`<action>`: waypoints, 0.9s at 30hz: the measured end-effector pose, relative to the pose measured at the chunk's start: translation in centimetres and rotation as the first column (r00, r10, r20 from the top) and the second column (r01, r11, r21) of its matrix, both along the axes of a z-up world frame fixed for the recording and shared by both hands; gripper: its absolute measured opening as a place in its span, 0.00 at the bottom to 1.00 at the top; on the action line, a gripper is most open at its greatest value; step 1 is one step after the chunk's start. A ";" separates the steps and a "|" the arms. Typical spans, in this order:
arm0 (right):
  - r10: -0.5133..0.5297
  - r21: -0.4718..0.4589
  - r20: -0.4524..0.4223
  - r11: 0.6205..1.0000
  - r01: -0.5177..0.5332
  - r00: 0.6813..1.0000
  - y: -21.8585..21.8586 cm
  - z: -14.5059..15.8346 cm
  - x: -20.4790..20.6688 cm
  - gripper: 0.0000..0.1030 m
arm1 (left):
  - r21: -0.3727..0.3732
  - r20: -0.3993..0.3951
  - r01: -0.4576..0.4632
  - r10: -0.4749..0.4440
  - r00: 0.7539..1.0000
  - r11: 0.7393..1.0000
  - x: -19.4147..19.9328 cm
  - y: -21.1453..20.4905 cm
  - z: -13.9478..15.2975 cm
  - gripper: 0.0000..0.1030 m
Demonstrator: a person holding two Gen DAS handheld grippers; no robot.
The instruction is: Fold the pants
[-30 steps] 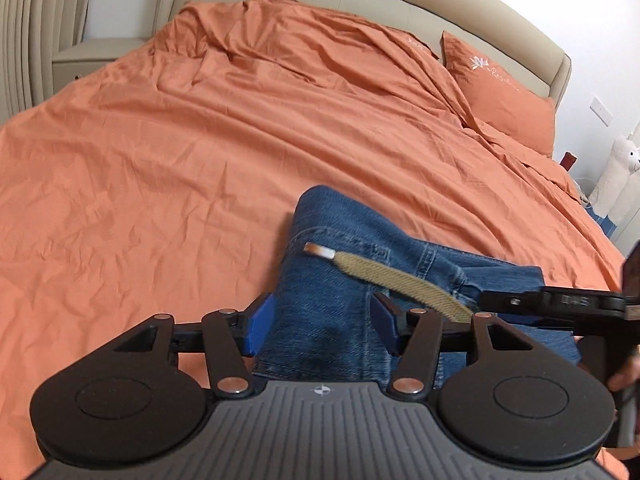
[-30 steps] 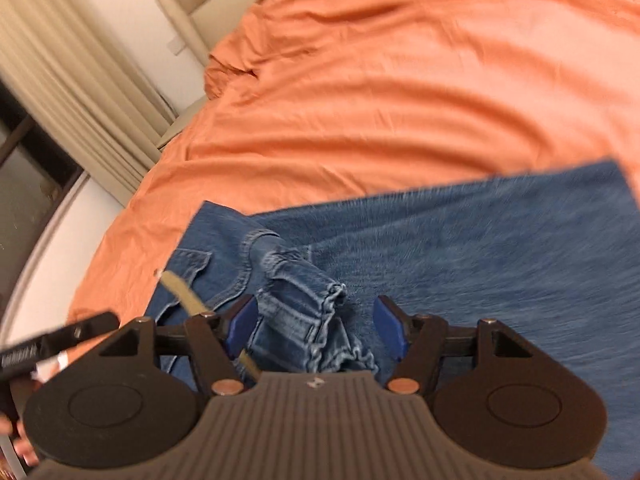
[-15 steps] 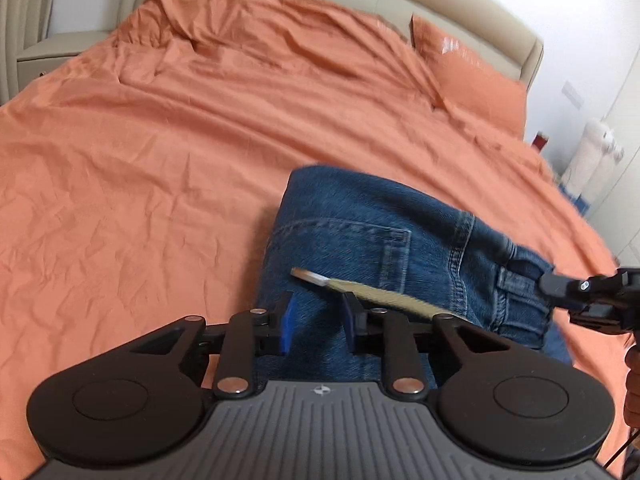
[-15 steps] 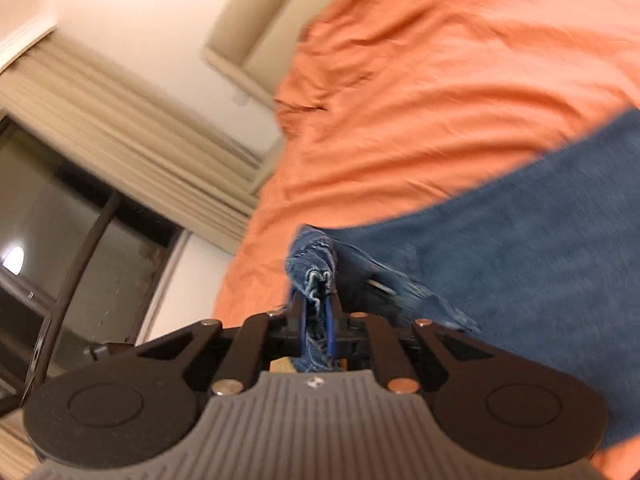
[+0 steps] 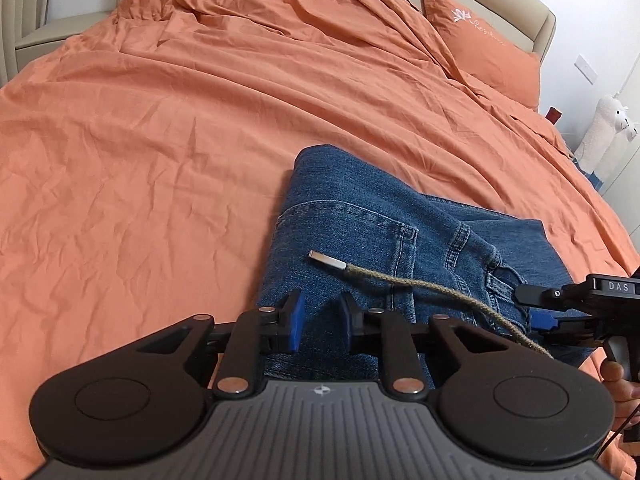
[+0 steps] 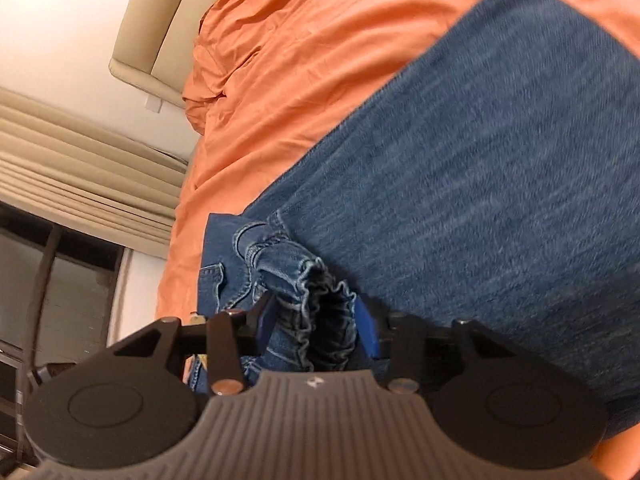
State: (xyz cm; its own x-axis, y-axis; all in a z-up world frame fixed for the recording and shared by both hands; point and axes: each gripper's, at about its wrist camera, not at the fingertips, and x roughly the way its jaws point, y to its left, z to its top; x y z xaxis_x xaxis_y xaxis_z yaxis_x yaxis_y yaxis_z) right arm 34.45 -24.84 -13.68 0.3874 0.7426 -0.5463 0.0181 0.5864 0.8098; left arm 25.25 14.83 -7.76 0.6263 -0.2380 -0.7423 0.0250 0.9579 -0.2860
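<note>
Blue denim pants (image 5: 360, 208) lie folded on the orange bed, back pocket up. A khaki drawstring (image 5: 420, 286) with a metal tip (image 5: 326, 261) trails across them. My left gripper (image 5: 320, 320) is at their near edge, its blue pads pinching a raised ridge of denim. The right gripper (image 5: 532, 306) reaches in from the right at the waistband. In the right wrist view the pants (image 6: 500, 160) fill the frame. There the right gripper (image 6: 316, 324) has its jaws opening around a bunched, frilled denim edge (image 6: 320, 292), which sits loosely between the pads.
The orange sheet (image 5: 160, 140) spreads wide to the left and beyond the pants. An orange pillow (image 5: 480, 40) and the beige headboard (image 5: 548, 24) are at the back right, with a white plush toy (image 5: 604, 128) beside the bed. Curtains (image 6: 80, 184) and a dark window are on the left.
The left jaws went from wide apart to pinched on the denim. The right gripper clamped the bunched edge, rolled, and now stands wider around it.
</note>
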 end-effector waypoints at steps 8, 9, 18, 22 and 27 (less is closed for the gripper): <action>-0.009 0.017 0.009 1.000 0.009 1.000 0.2 0.5 0.6 0.39 | -0.017 -0.002 -0.009 0.009 1.000 1.000 -0.1 0.1 -0.1 0.23; -0.006 0.012 0.012 1.000 0.006 1.000 0.1 0.9 0.5 0.39 | -0.016 0.000 -0.008 0.008 1.000 1.000 -0.1 0.1 -0.1 0.23; 0.014 0.038 -0.032 0.999 -0.013 0.999 1.7 -1.1 0.6 0.32 | -0.017 -0.001 -0.011 0.011 1.000 1.000 0.1 0.1 -0.2 0.23; 0.011 0.031 -0.019 0.999 -0.011 1.000 2.4 -0.3 0.7 0.15 | -0.038 0.012 -0.031 0.032 0.999 0.999 -0.2 0.5 0.3 0.23; 0.127 -0.157 0.164 0.982 -0.101 0.978 5.0 8.0 0.5 0.13 | -0.103 0.081 -0.081 0.089 0.993 0.991 -1.6 1.6 3.6 0.23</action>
State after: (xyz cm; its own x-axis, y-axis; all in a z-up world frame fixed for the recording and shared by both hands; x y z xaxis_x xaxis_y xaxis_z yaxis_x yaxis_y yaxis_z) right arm 34.94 -19.83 -5.65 0.4027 0.7037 -0.5854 -0.1886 0.6896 0.6992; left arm 23.63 16.46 -4.18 0.7071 -0.2509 -0.6611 -0.0271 0.9246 -0.3800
